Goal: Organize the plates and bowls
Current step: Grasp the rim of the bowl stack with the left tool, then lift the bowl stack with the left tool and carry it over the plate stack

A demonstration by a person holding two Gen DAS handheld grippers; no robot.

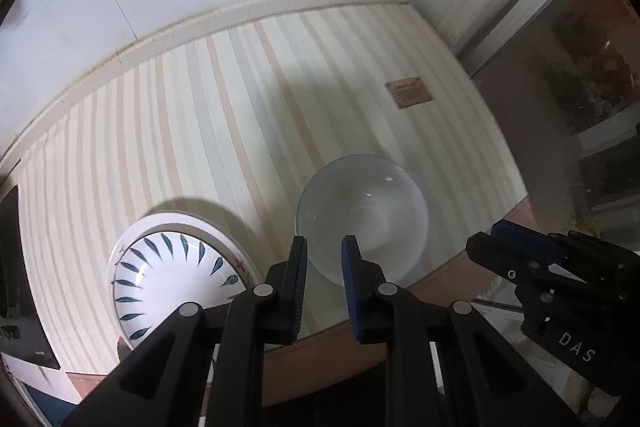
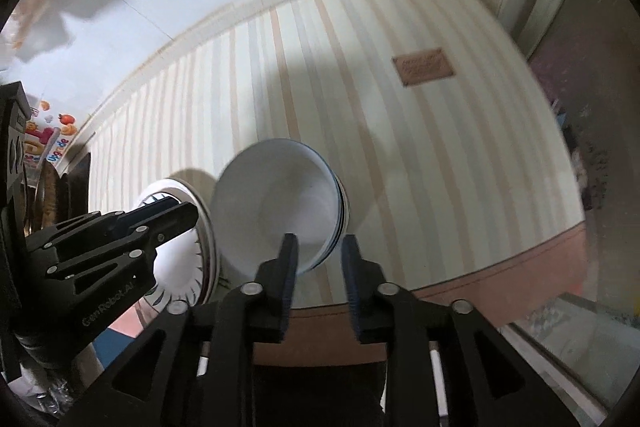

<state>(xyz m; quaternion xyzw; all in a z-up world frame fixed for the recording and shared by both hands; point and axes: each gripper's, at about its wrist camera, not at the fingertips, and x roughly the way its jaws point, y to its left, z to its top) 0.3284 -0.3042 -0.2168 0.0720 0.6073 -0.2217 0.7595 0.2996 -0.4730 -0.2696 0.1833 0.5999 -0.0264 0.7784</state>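
A plain white bowl [image 1: 362,217] [image 2: 276,211] sits on the striped cloth [image 1: 224,115] [image 2: 420,155] covering the surface, near its front edge. In the right wrist view it shows blue rim lines on its right side, as if stacked bowls; blur prevents certainty. Just to its left lies a leaf-patterned bowl [image 1: 172,283] [image 2: 180,267] resting in a white plate [image 1: 224,227]. The left gripper [image 1: 324,287] [image 2: 160,215] hovers at the plain bowl's near rim, jaws spread and pinching nothing. The right gripper [image 2: 318,279] [image 1: 496,243] has its jaws spread too, empty, by the same bowl. A brown label [image 1: 409,92] [image 2: 423,66] lies further back on the cloth.
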